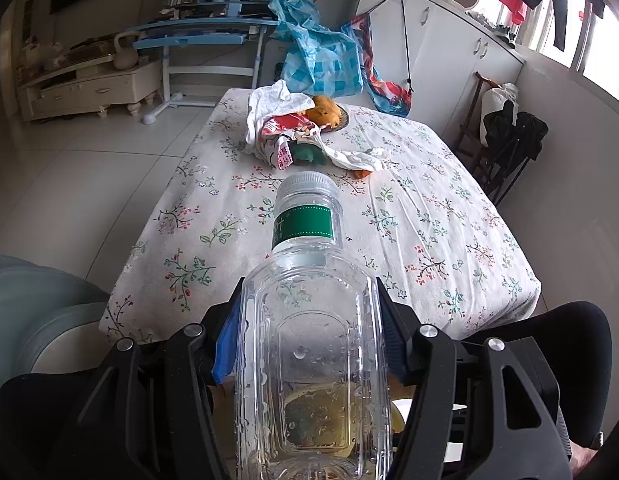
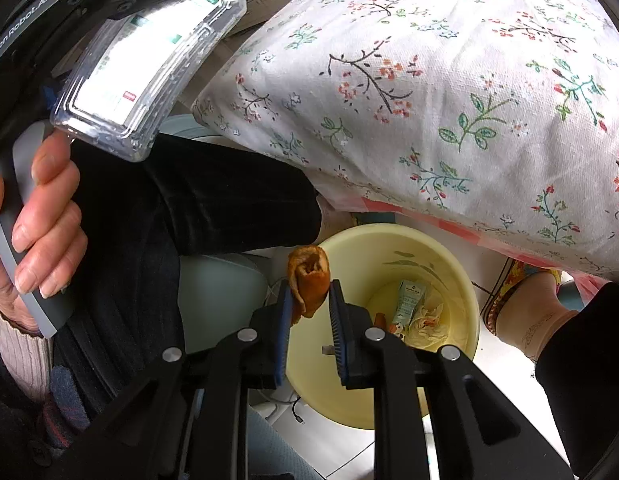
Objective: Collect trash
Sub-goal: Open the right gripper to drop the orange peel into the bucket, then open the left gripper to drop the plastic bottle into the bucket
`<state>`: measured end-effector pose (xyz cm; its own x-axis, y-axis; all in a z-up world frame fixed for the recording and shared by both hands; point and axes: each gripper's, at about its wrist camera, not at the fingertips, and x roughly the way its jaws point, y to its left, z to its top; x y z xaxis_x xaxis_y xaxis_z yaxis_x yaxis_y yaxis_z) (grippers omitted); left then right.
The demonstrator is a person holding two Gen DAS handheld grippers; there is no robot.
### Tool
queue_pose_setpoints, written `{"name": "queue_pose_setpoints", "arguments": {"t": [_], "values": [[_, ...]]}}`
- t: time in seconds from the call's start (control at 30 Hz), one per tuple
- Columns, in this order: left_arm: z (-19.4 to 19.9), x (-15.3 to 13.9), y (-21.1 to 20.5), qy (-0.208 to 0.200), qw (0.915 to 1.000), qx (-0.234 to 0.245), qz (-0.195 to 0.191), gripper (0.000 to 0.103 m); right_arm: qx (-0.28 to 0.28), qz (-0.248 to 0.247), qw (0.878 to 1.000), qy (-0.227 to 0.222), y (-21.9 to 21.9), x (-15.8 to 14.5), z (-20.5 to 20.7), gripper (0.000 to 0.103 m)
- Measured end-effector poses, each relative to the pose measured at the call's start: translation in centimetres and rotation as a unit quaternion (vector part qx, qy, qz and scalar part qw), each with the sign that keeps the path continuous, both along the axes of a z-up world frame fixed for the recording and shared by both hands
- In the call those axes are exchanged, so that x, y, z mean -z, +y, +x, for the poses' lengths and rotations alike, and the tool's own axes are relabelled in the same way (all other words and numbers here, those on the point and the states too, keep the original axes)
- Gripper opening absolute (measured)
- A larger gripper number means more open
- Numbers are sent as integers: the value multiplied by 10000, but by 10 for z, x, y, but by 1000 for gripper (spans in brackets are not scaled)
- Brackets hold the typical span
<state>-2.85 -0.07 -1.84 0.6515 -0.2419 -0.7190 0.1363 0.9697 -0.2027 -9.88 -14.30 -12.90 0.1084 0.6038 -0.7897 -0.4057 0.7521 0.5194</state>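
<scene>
— What carries the things?
— A table under a floral tablecloth (image 1: 409,216).
— What lies on it?
— A heap at the far end: white plastic bag (image 1: 269,104), red printed wrapper (image 1: 281,128), orange plush toy (image 1: 327,110), and just beside the heap, crumpled white paper (image 1: 359,158).

Clear plastic bottle (image 1: 309,340): squarish body, green neck band, grey screw cap on; nearly empty, droplets inside the walls. Lower centre of the left wrist view, cap pointing up-frame, body clamped on both sides. In the right wrist view it sits upper left, base toward the camera.

Orange peel (image 2: 307,280): curled, dried, brownish-orange; centre of the right wrist view, pinched at its lower part, above the bin rim (left side).

Pale yellow bin (image 2: 461,280): round, open, on the floor, lower centre. Inside: a small tube, crumpled tissue, orange scraps.

Remaining litter (image 1: 285,136) on the worktop, upper centre of the left wrist view: white plastic bag, red-and-white wrapper, peel.
</scene>
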Motion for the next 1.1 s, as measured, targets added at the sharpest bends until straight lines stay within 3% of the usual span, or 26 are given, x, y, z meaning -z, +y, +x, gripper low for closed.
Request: {"name": "queue_pose_setpoints", "arguments": {"t": [0.3,0.37,0.7,0.9,1.1], "values": [[0,0,0,0,10000,0,0,56,-27,-116,9999,118,4,7,1,23],[0,0,0,2,10000,-2,-1,56,-13,-122,9999,115,3,7,1,32],[0,2,-1,22,10000,24,19,56,137,-61,9999,4,-3,4,3,39],[-9,12,-8,313,9994,128,111,56,661,29,9962,-568,-20,-20,8,43],[-27,31,-30,880,9925,468,713,56,1397,146,9840,-1094,-50,-41,12,47]]}}
